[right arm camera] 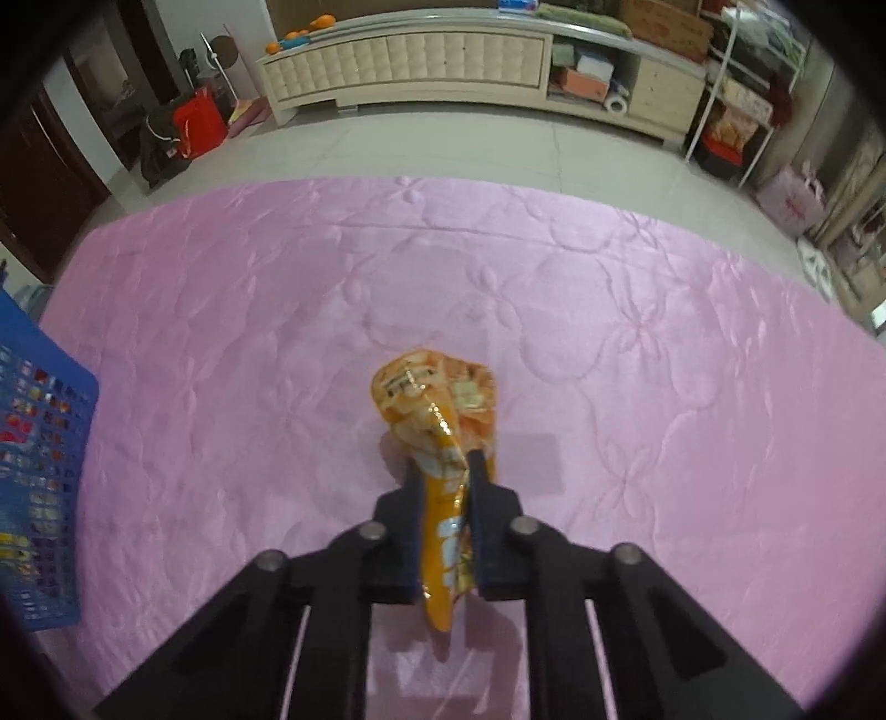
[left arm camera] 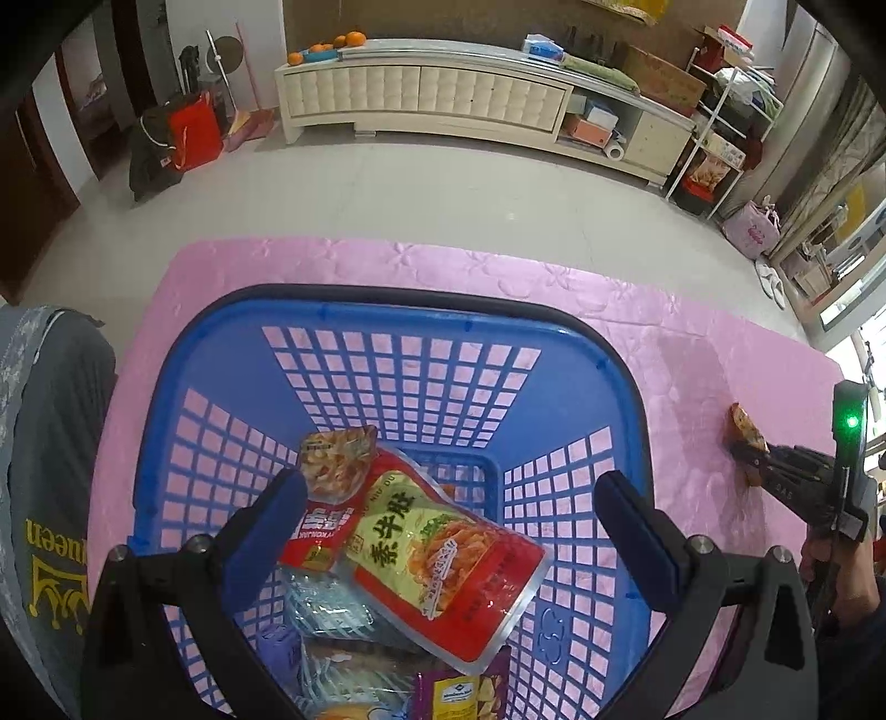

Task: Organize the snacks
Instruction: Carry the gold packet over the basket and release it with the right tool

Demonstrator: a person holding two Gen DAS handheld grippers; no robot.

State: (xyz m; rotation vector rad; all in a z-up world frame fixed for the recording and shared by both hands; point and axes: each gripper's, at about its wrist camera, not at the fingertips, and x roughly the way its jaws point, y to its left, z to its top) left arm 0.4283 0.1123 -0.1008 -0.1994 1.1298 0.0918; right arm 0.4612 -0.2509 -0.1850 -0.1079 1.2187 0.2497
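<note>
A blue basket (left arm camera: 387, 343) with lattice walls stands on a bench covered by a pink quilted cloth (right arm camera: 609, 310). The left claw (left arm camera: 451, 498) hangs above the basket's mouth, its two dark fingers spread wide with nothing between them. Inside the basket lies a heap of snack packs: a red-and-green pouch (left arm camera: 443, 559) with Chinese lettering on top, tilted across the pile; a smaller red pack (left arm camera: 332, 471) leaning against it at the far side; a clear bluish wrapper (left arm camera: 326, 609) beneath; a purple pack (left arm camera: 465, 692) at the near edge. More packs sit lower down, too hidden to tell apart.

Well to the basket's right, the right claw (right arm camera: 446, 476) is closed tight on an orange pack (right arm camera: 437, 410), pinching its near end between both fingers. The pack's far end bulges forward just over the cloth; whether it touches the cloth cannot be told. From the left wrist view the same claw (left arm camera: 745, 448) and pack (left arm camera: 745, 426) show at the bench's right edge, apart from the basket. In the right wrist view a corner of the basket (right arm camera: 50, 399) shows at far left.

Beyond the bench is a tiled floor (left arm camera: 443, 188) and a long cream cabinet (left arm camera: 426, 94) with oranges (left arm camera: 349, 40) on top.
</note>
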